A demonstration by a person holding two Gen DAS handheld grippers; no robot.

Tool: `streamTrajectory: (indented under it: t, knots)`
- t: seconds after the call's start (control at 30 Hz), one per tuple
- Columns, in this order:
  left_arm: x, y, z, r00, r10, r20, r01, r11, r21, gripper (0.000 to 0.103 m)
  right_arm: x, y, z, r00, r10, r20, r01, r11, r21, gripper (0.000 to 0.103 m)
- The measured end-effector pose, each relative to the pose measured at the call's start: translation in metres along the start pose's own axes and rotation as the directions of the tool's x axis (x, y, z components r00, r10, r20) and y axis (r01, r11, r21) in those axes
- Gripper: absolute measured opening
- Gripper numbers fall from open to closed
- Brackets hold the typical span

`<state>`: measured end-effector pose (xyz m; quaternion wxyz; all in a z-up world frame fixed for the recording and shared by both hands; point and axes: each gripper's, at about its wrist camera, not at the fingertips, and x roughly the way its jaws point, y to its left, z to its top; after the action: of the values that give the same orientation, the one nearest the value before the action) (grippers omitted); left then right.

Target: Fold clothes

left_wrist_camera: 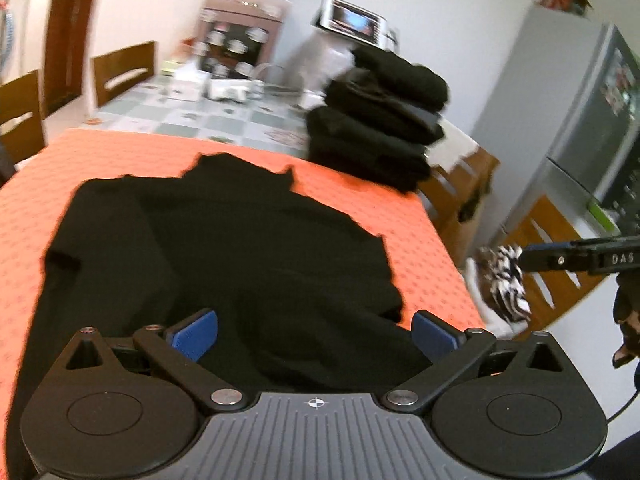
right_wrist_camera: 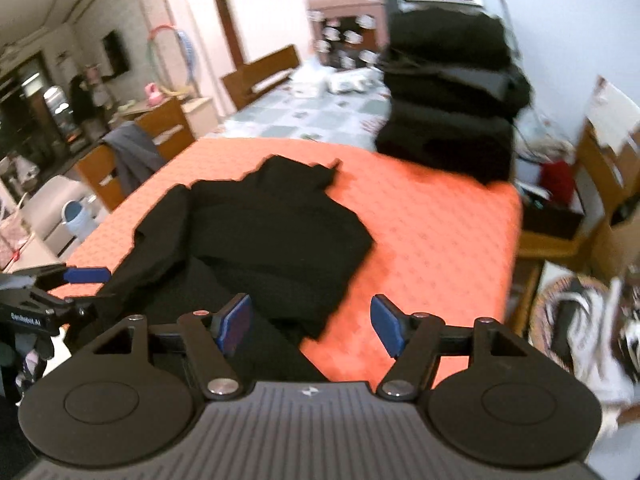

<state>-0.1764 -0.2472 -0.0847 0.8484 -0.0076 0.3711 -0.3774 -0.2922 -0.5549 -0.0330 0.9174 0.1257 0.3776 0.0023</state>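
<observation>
A black garment (left_wrist_camera: 224,240) (right_wrist_camera: 272,228) lies crumpled, partly folded over itself, on the orange-covered table (left_wrist_camera: 24,240) (right_wrist_camera: 440,232). My left gripper (left_wrist_camera: 315,334) hovers over the garment's near edge, blue pads wide apart, open, gripping nothing. My right gripper (right_wrist_camera: 312,325) is open at the garment's near right corner, with black cloth and orange cover between its pads. Each gripper shows in the other's view: the right gripper (left_wrist_camera: 560,258) beyond the table's right edge, the left gripper's fingertip (right_wrist_camera: 86,275) at the far left. A stack of folded black clothes (left_wrist_camera: 376,120) (right_wrist_camera: 452,92) stands at the back right.
Beyond the orange cover lies a checked tablecloth (left_wrist_camera: 224,116) with boxes and small items. Wooden chairs (left_wrist_camera: 124,68) (right_wrist_camera: 260,72) ring the table. A fridge (left_wrist_camera: 580,120) stands right. A basket with black-and-white cloth (right_wrist_camera: 588,320) (left_wrist_camera: 504,280) sits on the floor by the right edge.
</observation>
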Motion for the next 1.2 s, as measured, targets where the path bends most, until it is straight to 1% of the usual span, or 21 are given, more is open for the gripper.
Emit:
streamTrajectory:
  t: [0.2, 0.33, 0.53, 0.63, 0.7, 0.83, 0.9, 0.93, 0.97, 1.0, 1.03, 1.07, 1.1, 1.17, 1.2]
  knots:
    - [0.024, -0.028, 0.005, 0.999, -0.036, -0.034, 0.038, 0.998, 0.055, 0.103, -0.002, -0.029, -0.032, 0.998, -0.062, -0.025, 0.063, 0.997, 0.041, 0.072]
    - [0.035, -0.049, 0.006, 0.995, -0.079, -0.061, 0.086, 0.990, 0.115, 0.103, -0.004, -0.050, -0.050, 0.995, -0.092, -0.038, 0.095, 0.993, 0.075, 0.072]
    - [0.064, -0.090, -0.005, 0.974, -0.155, -0.165, 0.189, 0.958, 0.214, 0.102, -0.004, -0.070, -0.070, 0.991, -0.117, -0.067, 0.125, 0.985, 0.117, 0.072]
    - [0.081, -0.111, -0.014, 0.957, -0.191, -0.218, 0.247, 0.931, 0.270, 0.094, -0.004, -0.075, -0.079, 0.989, -0.120, -0.083, 0.130, 0.983, 0.131, 0.072]
    - [0.096, -0.123, -0.023, 0.947, -0.185, -0.263, 0.265, 0.912, 0.313, 0.092, -0.004, -0.078, -0.083, 0.989, -0.119, -0.092, 0.131, 0.981, 0.139, 0.072]
    - [0.121, -0.138, -0.040, 0.943, -0.127, -0.308, 0.249, 0.884, 0.396, 0.091, -0.003, -0.081, -0.087, 0.988, -0.117, -0.105, 0.133, 0.979, 0.153, 0.072]
    - [0.130, -0.143, -0.047, 0.943, -0.104, -0.315, 0.239, 0.871, 0.429, 0.088, -0.004, -0.082, -0.088, 0.987, -0.119, -0.109, 0.135, 0.979, 0.152, 0.072]
    - [0.132, -0.144, -0.050, 0.946, -0.089, -0.311, 0.228, 0.866, 0.446, 0.087, -0.004, -0.083, -0.088, 0.987, -0.121, -0.110, 0.137, 0.979, 0.152, 0.072]
    - [0.134, -0.145, -0.053, 0.949, -0.074, -0.305, 0.215, 0.860, 0.463, 0.077, -0.005, -0.083, -0.088, 0.986, -0.122, -0.111, 0.138, 0.979, 0.151, 0.072]
    - [0.136, -0.145, -0.055, 0.951, -0.060, -0.304, 0.207, 0.854, 0.477, 0.060, -0.005, -0.084, -0.087, 0.986, -0.123, -0.112, 0.139, 0.979, 0.151, 0.072]
    - [0.136, -0.144, -0.054, 0.951, -0.059, -0.302, 0.203, 0.858, 0.471, 0.050, -0.005, -0.084, -0.087, 0.986, -0.124, -0.113, 0.140, 0.979, 0.150, 0.072]
    - [0.136, -0.142, -0.052, 0.952, -0.060, -0.300, 0.200, 0.863, 0.463, 0.033, -0.005, -0.084, -0.086, 0.986, -0.125, -0.113, 0.141, 0.979, 0.149, 0.072]
    - [0.136, -0.140, -0.051, 0.953, -0.060, -0.298, 0.197, 0.868, 0.455, 0.020, -0.005, -0.084, -0.085, 0.985, -0.125, -0.115, 0.142, 0.979, 0.147, 0.072]
    - [0.127, -0.133, -0.042, 0.962, -0.078, -0.262, 0.185, 0.892, 0.412, 0.011, -0.004, -0.084, -0.083, 0.985, -0.126, -0.117, 0.142, 0.980, 0.141, 0.072]
    - [0.122, -0.129, -0.037, 0.966, -0.087, -0.242, 0.179, 0.904, 0.389, 0.010, -0.004, -0.083, -0.082, 0.985, -0.126, -0.118, 0.142, 0.980, 0.138, 0.072]
